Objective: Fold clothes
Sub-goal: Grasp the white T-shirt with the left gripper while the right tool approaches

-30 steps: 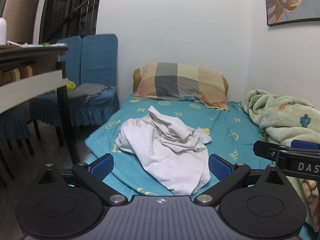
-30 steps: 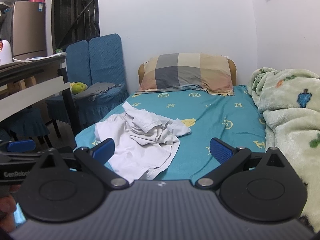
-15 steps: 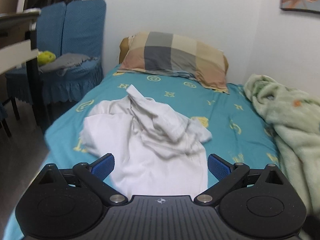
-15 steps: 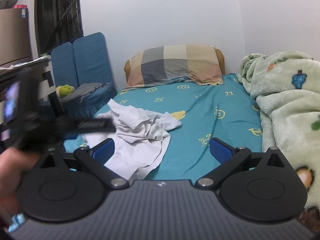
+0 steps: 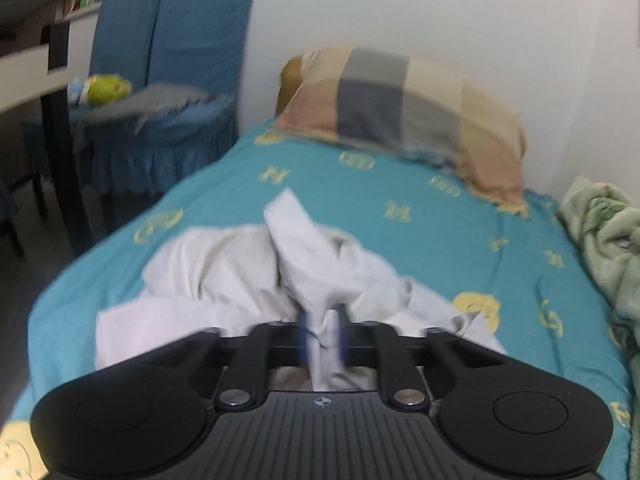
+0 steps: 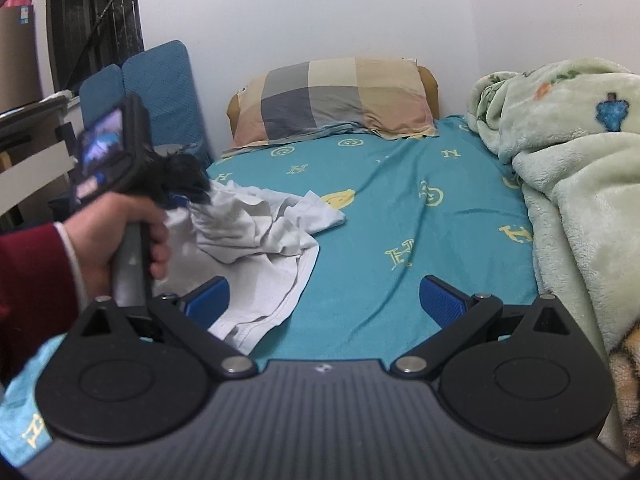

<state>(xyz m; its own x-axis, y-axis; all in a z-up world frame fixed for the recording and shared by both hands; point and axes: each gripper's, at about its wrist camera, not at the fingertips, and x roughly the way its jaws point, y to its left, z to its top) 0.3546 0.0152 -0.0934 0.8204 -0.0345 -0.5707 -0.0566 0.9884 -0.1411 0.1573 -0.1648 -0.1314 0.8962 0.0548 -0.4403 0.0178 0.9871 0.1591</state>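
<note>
- The left gripper (image 5: 323, 334) has just been closing — its jaws now pinch a fold of the white garment (image 5: 240, 272) at the heap's near side.
- The right gripper (image 6: 324, 300) hangs spread wide, empty, above the garment's near hem.
- The garment lies crumpled on the teal bedsheet (image 6: 400, 208), short of the checked pillow (image 6: 332, 96).
- Likely light, limp, clingy — better held at a hem or shoulder seam than mid-bunch.
</note>
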